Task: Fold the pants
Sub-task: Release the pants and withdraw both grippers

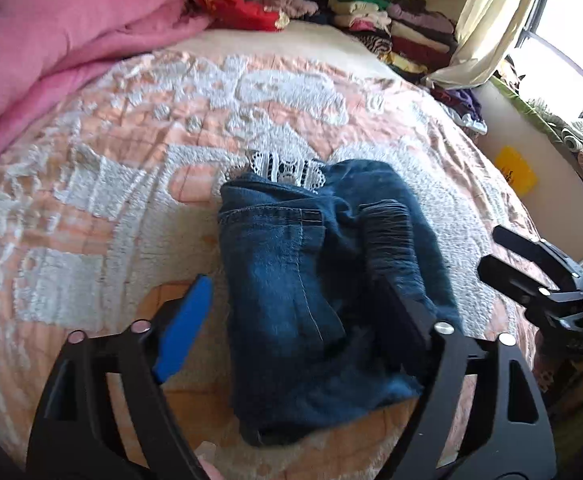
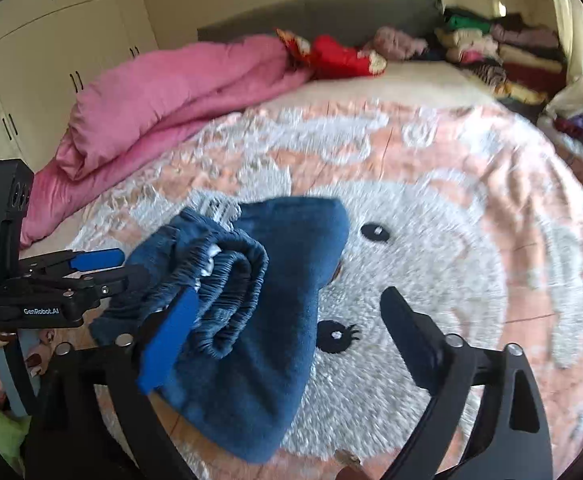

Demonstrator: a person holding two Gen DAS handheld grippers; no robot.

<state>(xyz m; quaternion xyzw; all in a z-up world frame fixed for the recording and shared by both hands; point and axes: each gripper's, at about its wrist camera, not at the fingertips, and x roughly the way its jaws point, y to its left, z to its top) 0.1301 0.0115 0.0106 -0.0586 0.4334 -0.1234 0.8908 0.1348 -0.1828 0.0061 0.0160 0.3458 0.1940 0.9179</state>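
Dark blue jeans (image 1: 315, 292) lie folded into a compact bundle on the pink-and-white bedspread (image 1: 131, 168), white lace trim (image 1: 287, 170) showing at the far end. In the right wrist view the jeans (image 2: 259, 320) show their gathered elastic waistband (image 2: 231, 280). My left gripper (image 1: 291, 300) is open, its fingers on either side of the bundle, right finger touching the denim. My right gripper (image 2: 287, 312) is open just right of the bundle, its blue pad (image 2: 171, 332) against the waistband. The right gripper (image 1: 503, 256) appears at the right edge of the left wrist view, and the left gripper (image 2: 107, 266) at the left of the right wrist view.
A pink duvet (image 1: 51, 40) is bunched at the far left of the bed. Stacks of folded clothes (image 1: 403, 28) sit at the far right corner by a curtain (image 1: 495, 20) and window. White wardrobes (image 2: 51, 48) stand beyond the bed.
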